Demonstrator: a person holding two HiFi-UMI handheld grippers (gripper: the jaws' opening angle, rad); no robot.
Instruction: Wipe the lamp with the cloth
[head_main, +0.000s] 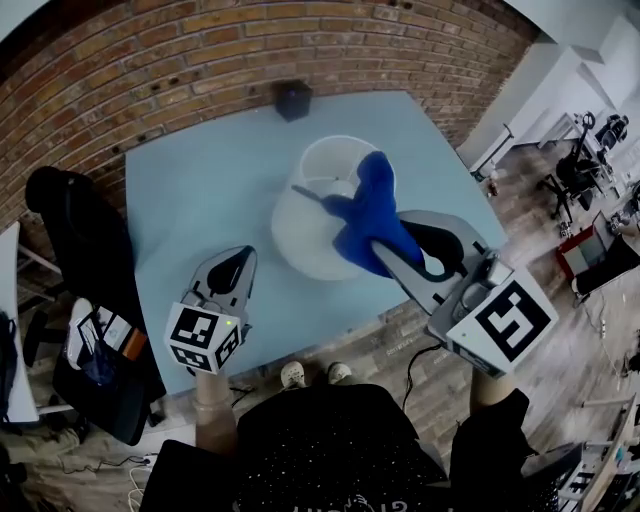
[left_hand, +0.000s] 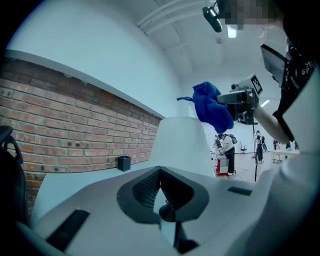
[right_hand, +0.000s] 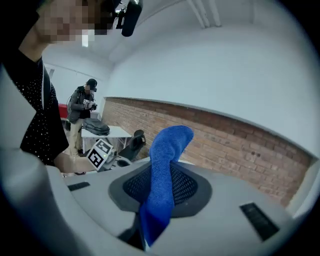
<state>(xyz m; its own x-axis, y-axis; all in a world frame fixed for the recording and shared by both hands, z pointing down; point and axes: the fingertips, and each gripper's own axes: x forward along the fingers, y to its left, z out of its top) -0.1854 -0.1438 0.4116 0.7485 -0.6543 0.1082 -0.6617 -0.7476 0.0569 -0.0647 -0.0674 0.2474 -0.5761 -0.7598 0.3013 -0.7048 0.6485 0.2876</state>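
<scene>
A white lamp shade (head_main: 318, 205) stands in the middle of the light blue table (head_main: 200, 180). My right gripper (head_main: 392, 248) is shut on a blue cloth (head_main: 368, 212), which lies over the shade's right side by its top rim. In the right gripper view the cloth (right_hand: 167, 142) sticks up from between the jaws. The left gripper view shows the shade (left_hand: 182, 145) ahead, with the cloth (left_hand: 212, 107) at its top right. My left gripper (head_main: 230, 272) hovers over the table's front left, apart from the lamp, its jaws together with nothing in them (left_hand: 160, 172).
A small black box (head_main: 293, 98) sits at the table's far edge against the brick wall (head_main: 200, 50). A black chair (head_main: 75, 235) stands left of the table. A person (right_hand: 82, 112) stands far off in the room behind.
</scene>
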